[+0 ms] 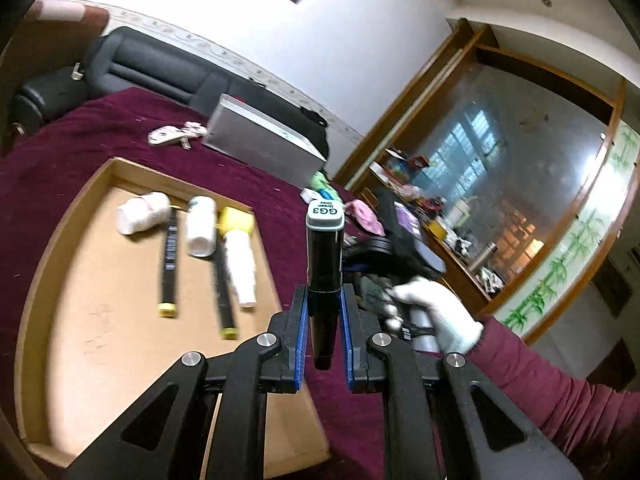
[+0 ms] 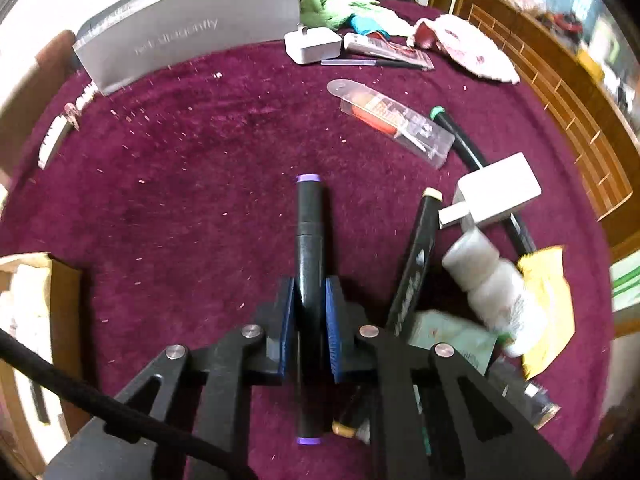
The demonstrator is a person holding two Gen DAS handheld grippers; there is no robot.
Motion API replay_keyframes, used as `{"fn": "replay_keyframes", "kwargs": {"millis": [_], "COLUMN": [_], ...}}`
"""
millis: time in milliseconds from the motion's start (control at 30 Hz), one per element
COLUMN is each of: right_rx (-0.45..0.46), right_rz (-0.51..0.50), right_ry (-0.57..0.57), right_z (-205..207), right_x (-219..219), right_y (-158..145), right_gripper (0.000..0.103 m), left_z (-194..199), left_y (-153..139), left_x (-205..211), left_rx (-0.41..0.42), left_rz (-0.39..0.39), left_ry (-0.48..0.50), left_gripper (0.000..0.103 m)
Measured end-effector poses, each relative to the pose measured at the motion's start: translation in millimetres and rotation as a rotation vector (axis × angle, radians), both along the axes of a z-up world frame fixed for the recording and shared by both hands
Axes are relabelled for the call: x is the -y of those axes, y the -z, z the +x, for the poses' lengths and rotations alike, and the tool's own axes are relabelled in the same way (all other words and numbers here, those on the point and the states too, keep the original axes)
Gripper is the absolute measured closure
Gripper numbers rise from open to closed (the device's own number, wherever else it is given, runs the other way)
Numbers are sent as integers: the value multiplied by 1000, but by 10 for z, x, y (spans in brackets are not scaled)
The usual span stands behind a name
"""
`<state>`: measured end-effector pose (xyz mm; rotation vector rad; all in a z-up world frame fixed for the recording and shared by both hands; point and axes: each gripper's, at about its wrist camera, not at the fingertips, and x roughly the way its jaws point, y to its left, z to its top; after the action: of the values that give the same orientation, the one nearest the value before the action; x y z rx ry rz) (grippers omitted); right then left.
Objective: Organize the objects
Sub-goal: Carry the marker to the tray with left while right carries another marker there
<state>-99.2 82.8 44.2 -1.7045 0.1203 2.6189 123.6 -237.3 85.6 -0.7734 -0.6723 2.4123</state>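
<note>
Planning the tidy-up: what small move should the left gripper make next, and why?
Probably carry the GG3 marker over the cardboard tray and lower it beside the markers lying there. The left gripper already clamps it above the cloth.

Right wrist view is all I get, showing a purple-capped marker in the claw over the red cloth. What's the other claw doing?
Observer: The left claw is shut on a marker with a grey-green cap, lifted off the cloth.
Operator: Where do markers go?
Observer: A shallow cardboard tray lies left of that claw; two yellow-capped markers and three white bottles already lie in it.
Operator: Can you see my right claw from there?
Observer: Only the white-gloved hand and dark red sleeve holding it; the right claw itself grips the purple-capped marker only in your view.
</note>
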Motion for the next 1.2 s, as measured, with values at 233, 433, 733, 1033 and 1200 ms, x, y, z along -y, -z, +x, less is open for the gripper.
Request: {"fn": "replay_keyframes", "kwargs": {"millis": [233,433,733,1033,1200], "right_rx": [-86,-158,-80,19,21], "right_rz": [-196,-349,-488,-489,-433], "right_ry": [-53,-201,-437,-477,-445], "right_z": [320,711,991,869,729], "right_x": [34,322,1211,1921,2044], "right_y": [-260,-620,-588,-118,2], "right_gripper": [91,90,90,90,90], "left_z": [156,239,-203,-795,-1161], "left_y": [2,-48,89,276,405], "left_x": [423,636,799,896,876], "left_rx": [1,17,141,255,315], "left_rz": [-8,-108,-257,-259,-308], "left_ry": [-109,-180,-160,-126,-129], "left_gripper": [91,91,91,91,91]}}
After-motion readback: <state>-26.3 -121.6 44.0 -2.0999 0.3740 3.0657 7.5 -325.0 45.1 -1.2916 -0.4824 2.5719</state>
